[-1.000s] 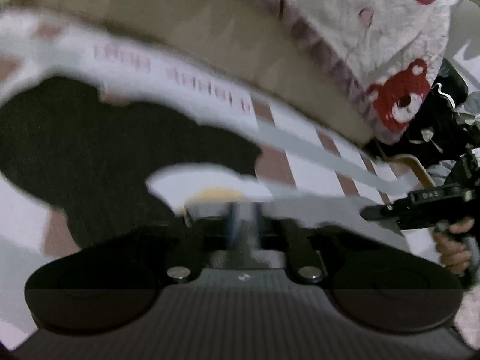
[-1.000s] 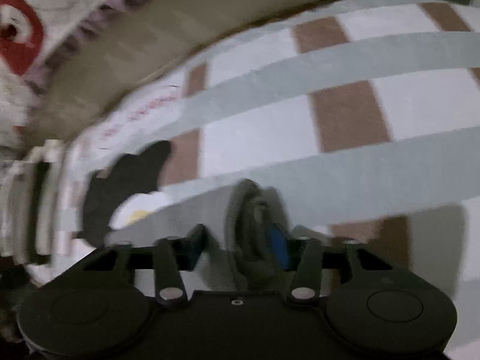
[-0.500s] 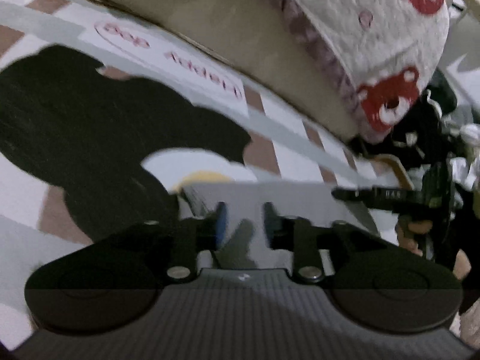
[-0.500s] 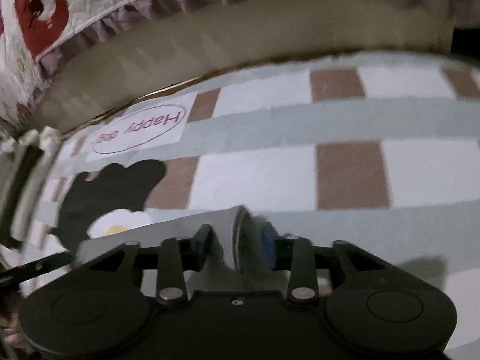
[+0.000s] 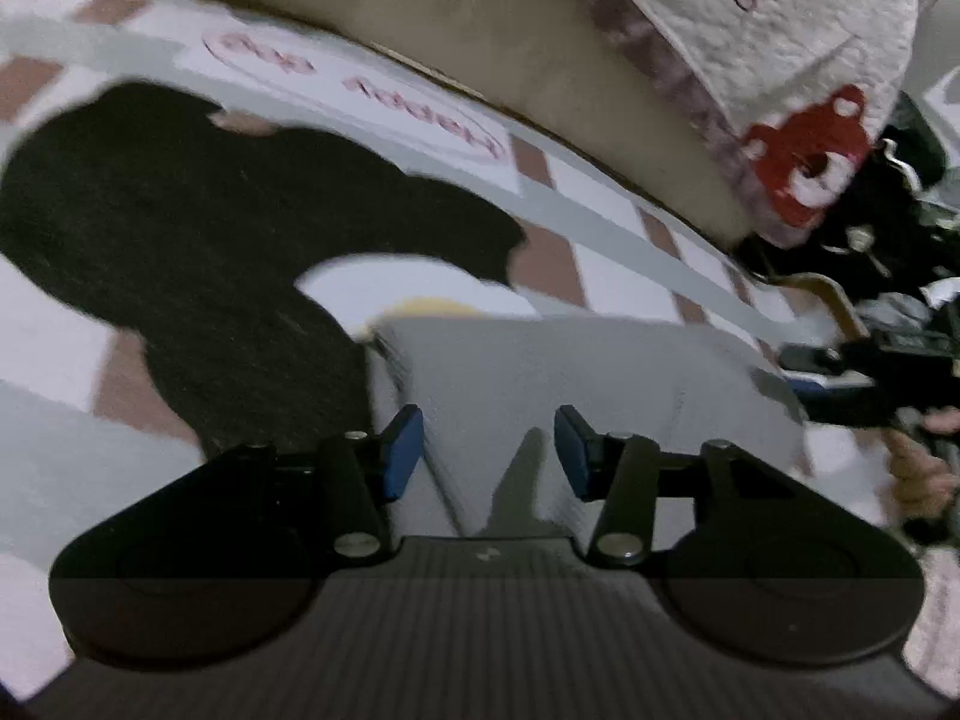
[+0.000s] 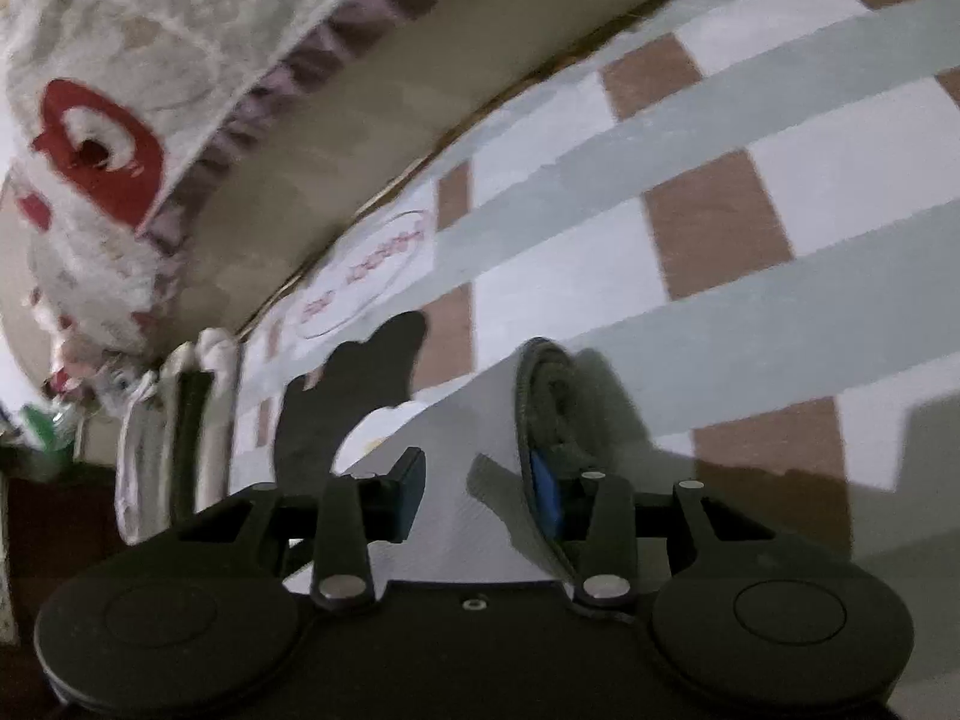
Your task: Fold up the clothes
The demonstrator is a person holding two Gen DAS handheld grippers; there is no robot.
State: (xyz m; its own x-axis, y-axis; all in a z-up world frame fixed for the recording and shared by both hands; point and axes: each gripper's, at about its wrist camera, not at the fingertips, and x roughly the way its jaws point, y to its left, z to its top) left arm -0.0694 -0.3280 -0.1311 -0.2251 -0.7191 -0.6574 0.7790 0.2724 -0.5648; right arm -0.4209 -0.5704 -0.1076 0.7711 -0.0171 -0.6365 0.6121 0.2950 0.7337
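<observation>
A folded grey garment (image 5: 576,384) lies flat on the checked rug (image 5: 606,228). My left gripper (image 5: 487,457) hovers over its near left corner. Its jaws are opening, the blue pads (image 5: 401,453) stand apart, and the cloth lies under them, not pinched. In the right wrist view the same garment (image 6: 456,420) shows its dark-lined folded edge (image 6: 543,396). My right gripper (image 6: 477,495) is open over that edge; one pad (image 6: 547,501) sits just beside the fold and the other is clear of it. The right-hand tool and the hand (image 5: 918,468) holding it show at the right of the left view.
The rug carries a black dog shape (image 5: 198,228) and a "Happy dog" label (image 6: 366,276). Along its far edge runs a beige bed side (image 5: 510,42) with a white quilt with red bears (image 5: 798,90) hanging over it. A stack of white folded cloths (image 6: 174,420) and dark clutter (image 5: 900,228) sit nearby.
My left gripper was shut on the cloth, and its jaws have since parted and let it go. The right jaws have widened off the folded edge. The garment has settled flat.
</observation>
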